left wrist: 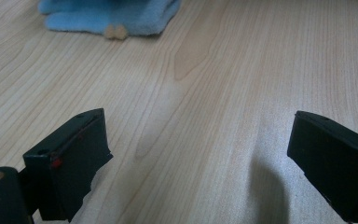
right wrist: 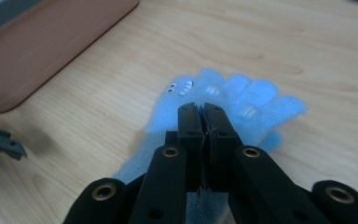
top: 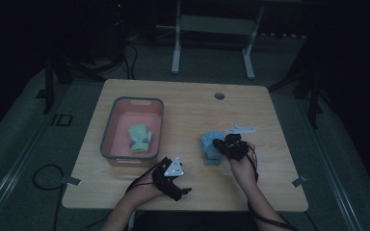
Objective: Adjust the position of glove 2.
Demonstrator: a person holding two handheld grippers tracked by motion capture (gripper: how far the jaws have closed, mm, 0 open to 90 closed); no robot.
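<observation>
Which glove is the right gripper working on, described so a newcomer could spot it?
Start from the wooden table and the grey-rimmed pink bin on its left half. To the right of that bin, flat on the bare tabletop, lies the blue glove, under the right gripper. Unlike the green glove inside the bin, it is light blue, with small white marks.

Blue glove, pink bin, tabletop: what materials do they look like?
Blue glove: looks like fuzzy fleece or knit, matte, with a napped, soft edge. Pink bin: probably molded plastic, with smooth walls and a grey rim. Tabletop: light wood-grain, likely laminate, with a smooth, slight sheen.
</observation>
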